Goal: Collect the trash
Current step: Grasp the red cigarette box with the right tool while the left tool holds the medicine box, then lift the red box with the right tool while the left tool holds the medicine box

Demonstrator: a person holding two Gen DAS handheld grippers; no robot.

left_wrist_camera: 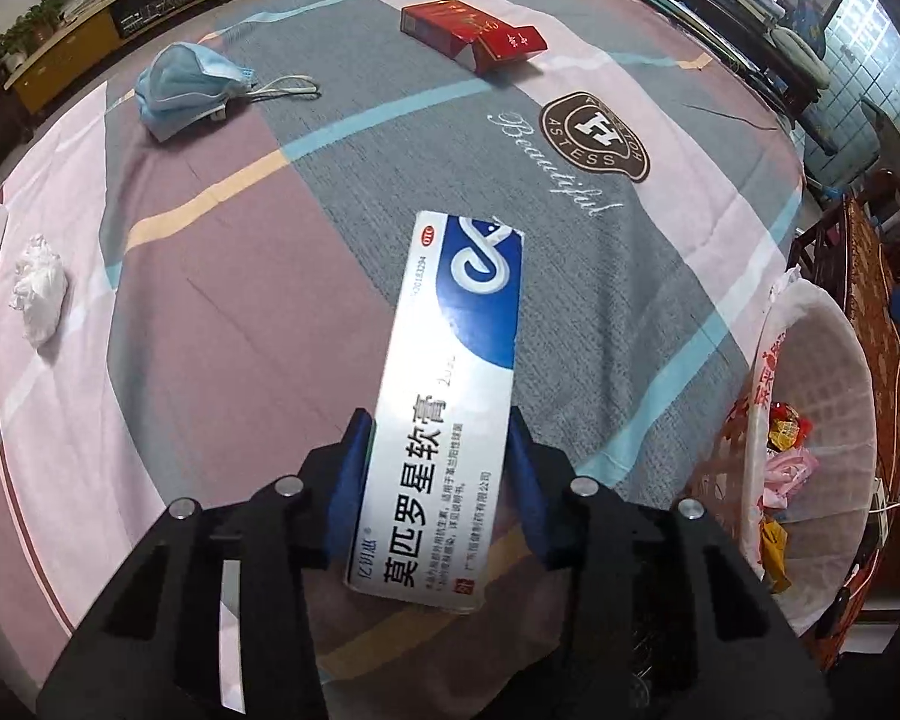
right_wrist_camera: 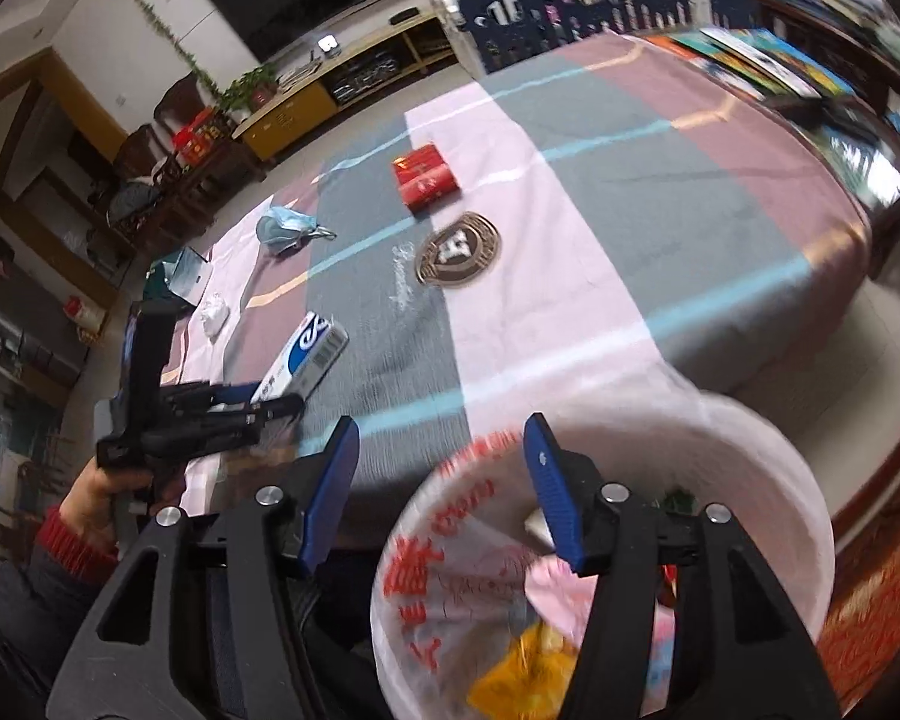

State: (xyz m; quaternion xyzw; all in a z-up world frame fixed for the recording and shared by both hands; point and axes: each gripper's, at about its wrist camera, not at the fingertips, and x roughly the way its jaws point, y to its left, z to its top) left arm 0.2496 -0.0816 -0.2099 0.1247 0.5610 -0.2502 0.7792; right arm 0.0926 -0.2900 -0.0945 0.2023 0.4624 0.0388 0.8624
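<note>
Here, the left gripper [left_wrist_camera: 441,468] is clenched on a blue-and-white ointment box [left_wrist_camera: 450,396] above the patchwork tablecloth [left_wrist_camera: 222,276].

The lined trash bin [left_wrist_camera: 834,420] sits at the right edge of the left wrist view, with wrappers inside, beside the table. In the right wrist view the right gripper [right_wrist_camera: 441,480] is released, nothing between its blue fingers [right_wrist_camera: 336,492], hanging over the bin's rim at lower centre. Across the cloth lie a red carton [left_wrist_camera: 471,36] at upper centre, a blue face mask [left_wrist_camera: 189,87] upper left, and a crumpled white tissue [left_wrist_camera: 37,294] at far left.
</note>
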